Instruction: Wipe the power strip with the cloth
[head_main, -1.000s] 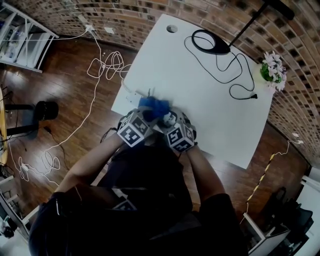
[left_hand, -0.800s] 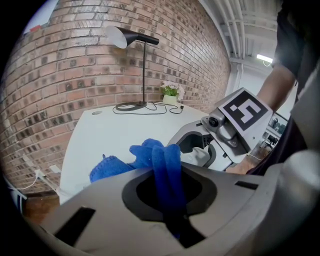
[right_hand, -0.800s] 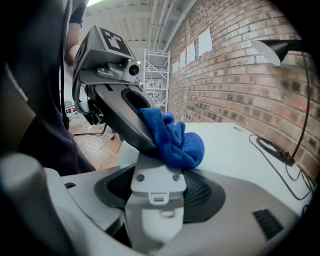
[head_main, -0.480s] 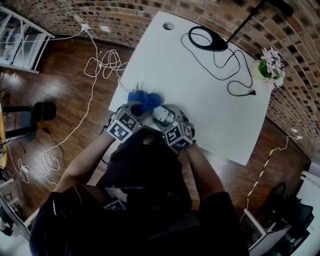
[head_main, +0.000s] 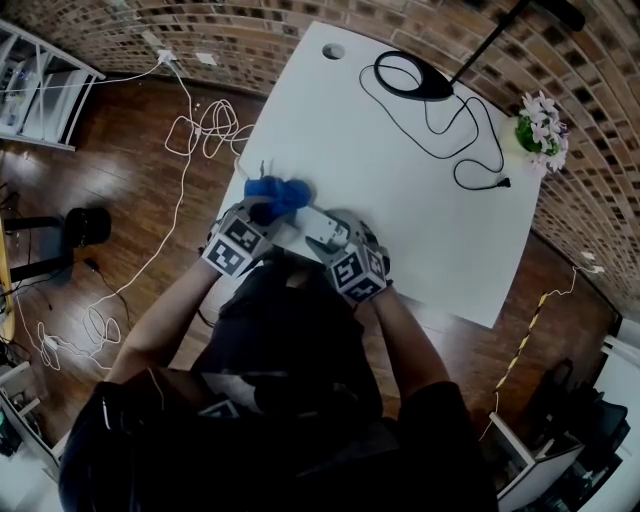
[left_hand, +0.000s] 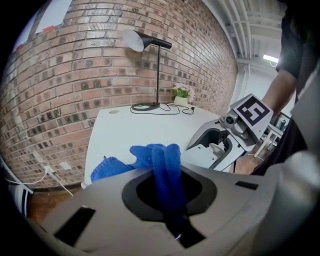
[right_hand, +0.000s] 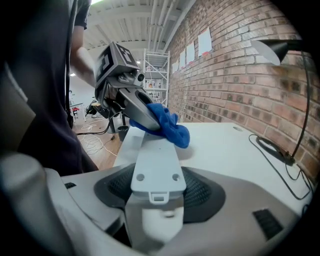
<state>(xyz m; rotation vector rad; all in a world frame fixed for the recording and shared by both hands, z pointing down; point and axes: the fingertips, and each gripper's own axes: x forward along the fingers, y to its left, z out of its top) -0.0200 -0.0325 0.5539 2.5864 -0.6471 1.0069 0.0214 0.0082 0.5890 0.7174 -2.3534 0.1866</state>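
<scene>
My left gripper (head_main: 262, 211) is shut on a bunched blue cloth (head_main: 276, 191), which fills the gap between its jaws in the left gripper view (left_hand: 163, 167). The cloth rests on the far end of a white power strip (head_main: 322, 226) near the table's left edge. My right gripper (head_main: 336, 242) is shut on the strip's near end. In the right gripper view the power strip (right_hand: 155, 162) runs straight away from the jaws to the cloth (right_hand: 171, 126) and the left gripper (right_hand: 131, 108) above it.
The white table (head_main: 400, 180) carries a black lamp base (head_main: 415, 82) with a looping black cable (head_main: 470, 150) and a flower pot (head_main: 543, 135) at the far right corner. White cables (head_main: 205, 130) lie on the wooden floor to the left.
My left gripper has slid leftward with the cloth along the power strip, uncovering more of the strip's white top. The right gripper has stayed still.
</scene>
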